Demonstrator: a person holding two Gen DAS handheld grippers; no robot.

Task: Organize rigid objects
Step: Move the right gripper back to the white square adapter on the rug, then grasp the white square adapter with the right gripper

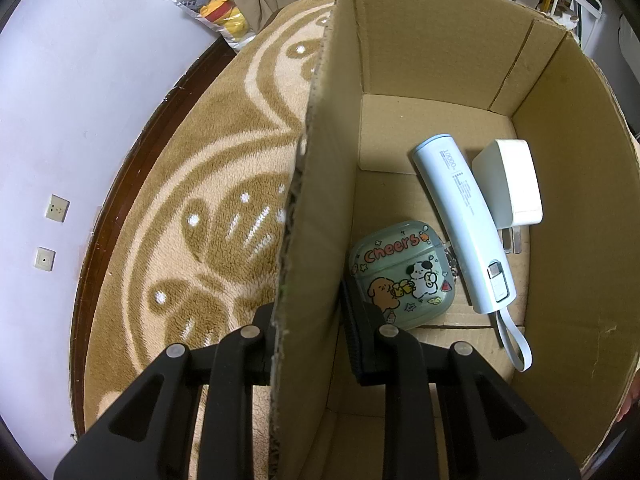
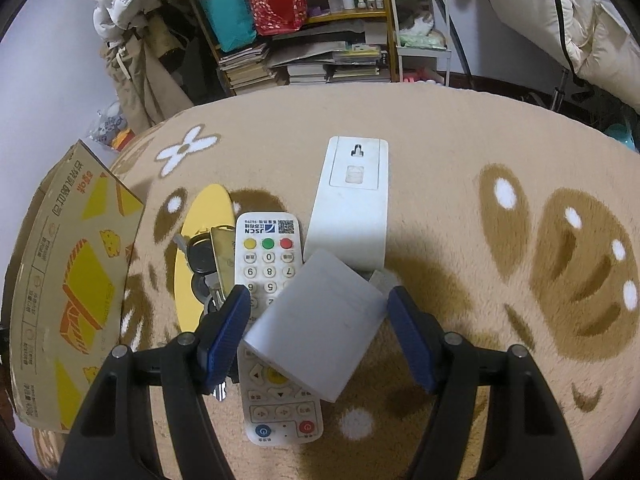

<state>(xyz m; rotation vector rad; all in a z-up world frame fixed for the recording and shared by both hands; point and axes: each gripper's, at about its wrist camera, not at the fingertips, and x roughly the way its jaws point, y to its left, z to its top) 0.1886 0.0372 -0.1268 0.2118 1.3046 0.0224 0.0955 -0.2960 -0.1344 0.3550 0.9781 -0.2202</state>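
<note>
Steadying the cardboard box (image 1: 420,60) falls to the left gripper (image 1: 308,320), whose fingers straddle the near side wall, one outside over the rug (image 1: 200,184) and one inside; whether they actually pinch the wall cannot be told from this view. Ahead of the inner finger, on the box floor, lie an earbud case (image 1: 400,272) printed "Cheers", a pale blue power bank (image 1: 460,220) just right of it, and a white wall charger (image 1: 508,180) beyond that. The step in hand appears to be picking the next item. The right gripper (image 2: 318,320) is spread wide, its blue pads (image 2: 224,328) on either side of a white square adapter block (image 2: 316,320) that sits tilted between them, resting partly on a white remote control (image 2: 268,264); the left pad looks at or near its corner, the right pad stands clear. A white power strip (image 2: 352,200) lies ahead of the fingertips, and a bunch of keys (image 2: 204,264) on a yellow disc (image 2: 196,240) lies just left of the left pad. The tool points forward and downward over the rug. The next move likely calls for closing squarely on the block's flat sides, since its diagonal set risks a corner grip and slip, then carrying it left to the box (image 2: 72,280).
</note>
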